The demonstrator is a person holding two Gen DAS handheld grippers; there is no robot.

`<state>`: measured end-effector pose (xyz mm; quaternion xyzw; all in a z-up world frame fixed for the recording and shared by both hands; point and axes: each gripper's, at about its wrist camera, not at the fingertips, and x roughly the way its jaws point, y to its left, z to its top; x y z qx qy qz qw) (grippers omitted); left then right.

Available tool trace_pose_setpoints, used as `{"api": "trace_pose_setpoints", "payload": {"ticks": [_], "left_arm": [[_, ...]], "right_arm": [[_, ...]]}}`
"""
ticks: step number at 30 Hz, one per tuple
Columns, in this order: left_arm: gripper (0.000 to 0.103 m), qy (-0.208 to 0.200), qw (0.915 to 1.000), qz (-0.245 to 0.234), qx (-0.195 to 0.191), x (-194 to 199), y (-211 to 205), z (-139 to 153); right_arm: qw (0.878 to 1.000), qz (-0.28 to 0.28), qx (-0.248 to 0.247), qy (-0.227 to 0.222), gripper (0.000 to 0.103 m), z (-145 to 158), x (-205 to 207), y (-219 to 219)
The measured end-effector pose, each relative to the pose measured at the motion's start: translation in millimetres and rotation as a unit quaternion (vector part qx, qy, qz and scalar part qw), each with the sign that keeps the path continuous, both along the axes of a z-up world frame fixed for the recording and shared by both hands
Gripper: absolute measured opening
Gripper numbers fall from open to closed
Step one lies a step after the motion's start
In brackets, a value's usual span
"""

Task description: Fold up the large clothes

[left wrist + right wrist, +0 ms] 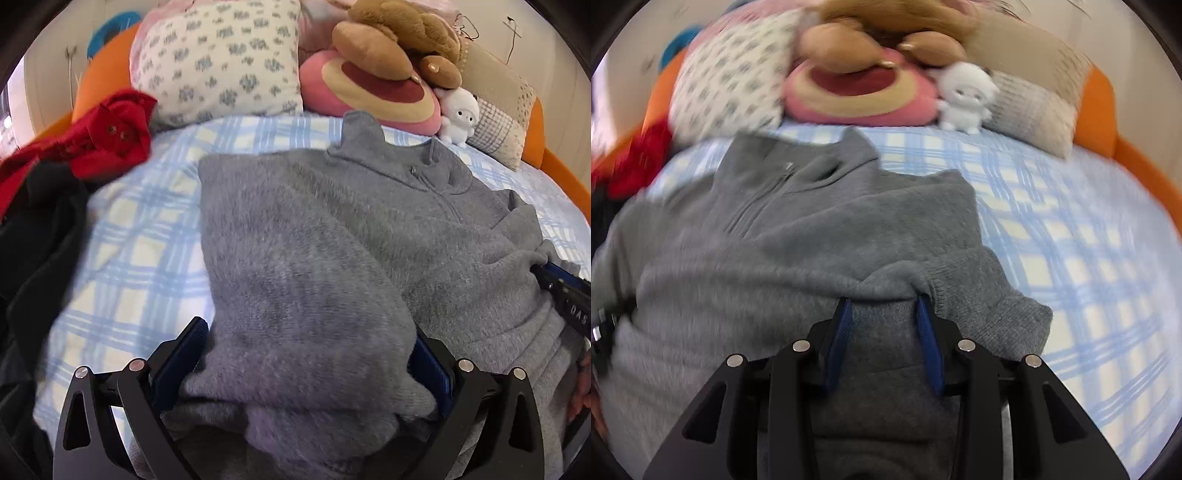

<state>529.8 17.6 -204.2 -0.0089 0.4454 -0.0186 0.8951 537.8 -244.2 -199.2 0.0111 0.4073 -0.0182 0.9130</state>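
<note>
A grey fleece pullover (332, 229) with a short zip collar lies on the blue plaid bed sheet (147, 221), its left side folded over the body. My left gripper (306, 354) has its jaws wide apart with a thick bunch of the grey fleece between them, near the hem. My right gripper (882, 314) is partly open, its fingertips under a folded edge of the pullover (812, 229) near a ribbed cuff (997, 295). The right gripper also shows at the right edge of the left wrist view (565, 291), against the fleece.
A red garment (107, 136) and a black garment (40, 240) lie at the left of the bed. A floral pillow (221, 59), plush toys (388, 62), a white doll (458, 114) and a check pillow (498, 110) line the orange headboard (535, 147).
</note>
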Motion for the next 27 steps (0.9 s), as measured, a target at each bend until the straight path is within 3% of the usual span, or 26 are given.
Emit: {"api": "trace_pose_setpoints", "payload": {"ticks": [3,5,6,8,9,14,17,20,23,25,27], "left_arm": [[0.101,0.013,0.9999,0.0,-0.01,3,3,-1],[0.101,0.013,0.9999,-0.005,0.005,-1,2,7],[0.101,0.006,0.9999,-0.005,0.012,-9,3,16],[0.101,-0.01,0.9998,-0.016,0.002,-28,6,37],[0.101,-0.015,0.9996,-0.023,-0.002,-40,8,48],[0.101,-0.031,0.9969,-0.07,-0.017,-126,30,108],[0.101,-0.018,0.994,-0.099,-0.041,-184,52,127],[0.101,0.013,0.9904,-0.107,-0.086,-232,73,120],[0.101,0.062,0.9814,-0.099,-0.153,-270,94,89],[0.101,0.093,0.9739,-0.087,-0.188,-285,103,65],[0.101,0.1,0.9718,-0.076,-0.2,-294,106,52]], "right_arm": [[0.999,0.006,-0.034,0.002,0.037,5,-4,14],[1.0,0.014,-0.009,0.01,0.04,18,-13,9],[1.0,0.017,0.009,-0.001,0.045,32,-26,2],[0.999,0.028,0.011,-0.035,0.076,62,-59,-11],[0.998,0.034,0.009,-0.045,0.08,73,-74,-14],[0.996,0.079,0.0,-0.05,0.081,121,-168,-34],[0.995,0.092,0.026,-0.033,0.085,125,-231,-45],[0.993,0.102,0.065,0.004,0.085,108,-284,-52],[0.987,0.102,0.112,0.051,0.085,81,-325,-53],[0.985,0.106,0.11,0.075,0.085,66,-345,-49],[0.985,0.106,0.108,0.084,0.085,57,-361,-45]]}}
